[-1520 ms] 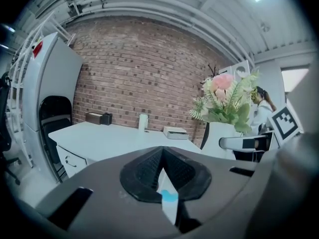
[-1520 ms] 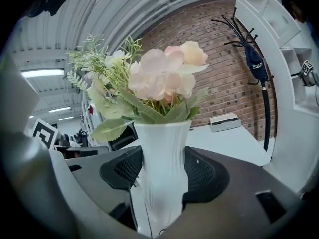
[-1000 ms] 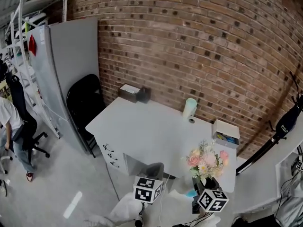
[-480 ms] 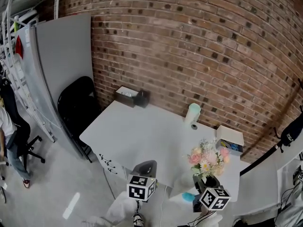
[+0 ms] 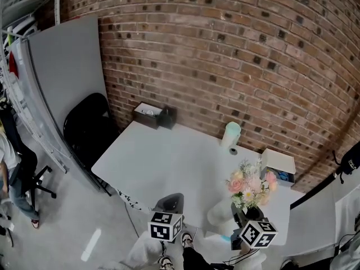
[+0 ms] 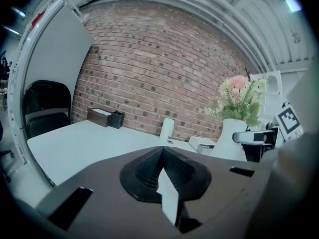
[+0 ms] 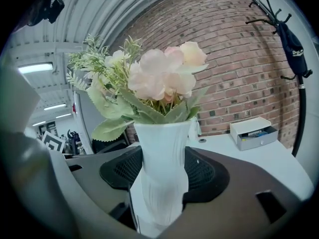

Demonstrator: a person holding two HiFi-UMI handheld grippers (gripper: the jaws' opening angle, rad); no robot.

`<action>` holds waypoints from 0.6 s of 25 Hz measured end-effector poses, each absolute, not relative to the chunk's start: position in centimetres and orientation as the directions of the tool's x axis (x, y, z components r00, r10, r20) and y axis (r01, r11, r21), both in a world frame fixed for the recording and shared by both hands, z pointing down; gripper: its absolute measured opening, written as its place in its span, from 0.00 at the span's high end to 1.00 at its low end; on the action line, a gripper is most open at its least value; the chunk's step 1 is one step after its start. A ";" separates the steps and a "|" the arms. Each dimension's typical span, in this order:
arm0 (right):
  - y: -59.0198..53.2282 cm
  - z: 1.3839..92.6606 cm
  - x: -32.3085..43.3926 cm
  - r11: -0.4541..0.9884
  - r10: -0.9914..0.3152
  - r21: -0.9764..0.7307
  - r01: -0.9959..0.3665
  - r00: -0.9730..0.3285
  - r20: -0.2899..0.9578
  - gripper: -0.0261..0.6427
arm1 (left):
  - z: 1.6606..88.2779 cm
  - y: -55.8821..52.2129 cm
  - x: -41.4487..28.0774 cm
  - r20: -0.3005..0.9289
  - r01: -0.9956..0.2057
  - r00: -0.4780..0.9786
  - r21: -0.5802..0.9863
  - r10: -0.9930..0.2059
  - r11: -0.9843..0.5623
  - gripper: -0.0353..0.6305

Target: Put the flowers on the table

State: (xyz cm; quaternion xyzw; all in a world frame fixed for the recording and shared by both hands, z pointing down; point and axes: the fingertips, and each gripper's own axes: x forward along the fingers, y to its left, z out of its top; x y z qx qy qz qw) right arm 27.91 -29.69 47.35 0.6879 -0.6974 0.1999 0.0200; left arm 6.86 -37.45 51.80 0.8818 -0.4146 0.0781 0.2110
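Pink and cream flowers (image 5: 250,185) stand upright in a white ribbed vase (image 7: 160,173). My right gripper (image 5: 246,212) is shut on the vase's lower body and holds it over the near right corner of the white table (image 5: 163,162); in the right gripper view the right gripper (image 7: 162,185) has its pads pressed against both sides of the vase. My left gripper (image 5: 171,200) hovers at the table's front edge, shut and with nothing in it. The left gripper view shows the left gripper (image 6: 167,183) pointing across the tabletop, with the vase (image 6: 227,138) off to the right.
On the table's far side sit a dark box (image 5: 147,115), a black holder (image 5: 167,117), a white roll (image 5: 230,135) and an open white box (image 5: 278,165). A black chair (image 5: 84,128) and a grey panel (image 5: 64,77) stand left. A brick wall (image 5: 225,55) is behind.
The view has moved closer to the table. Both grippers and the flowers have come forward, the flowers a little to the right and over the table's corner.
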 end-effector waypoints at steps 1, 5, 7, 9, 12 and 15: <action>-30.7 47.5 28.1 -0.019 -0.952 -0.257 -0.966 -0.061 0.299 0.56 | 52.0 -38.2 6.8 0.318 -0.772 0.634 0.303 -0.705 -0.558 0.93; -35.6 47.5 28.7 0.017 -0.954 -0.251 -0.968 -0.091 0.286 0.56 | 51.7 -41.9 7.2 0.327 -0.797 0.602 0.289 -0.728 -0.530 0.93; -38.0 47.0 28.9 0.043 -0.956 -0.237 -0.971 -0.109 0.274 0.56 | 50.7 -44.1 8.0 0.314 -0.800 0.598 0.279 -0.737 -0.531 0.94; -40.3 46.6 29.2 0.060 -0.956 -0.234 -0.970 -0.123 0.265 0.56 | 49.7 -46.1 9.0 0.300 -0.801 0.597 0.269 -0.744 -0.535 0.93; -42.7 46.7 29.7 0.070 -0.953 -0.248 -0.966 -0.139 0.270 0.56 | 49.1 -48.1 10.1 0.294 -0.799 0.600 0.267 -0.744 -0.539 0.93; -44.7 46.7 30.1 0.080 -0.946 -0.242 -0.967 -0.150 0.288 0.56 | 49.0 -49.7 10.8 0.298 -0.798 0.601 0.273 -0.742 -0.537 0.93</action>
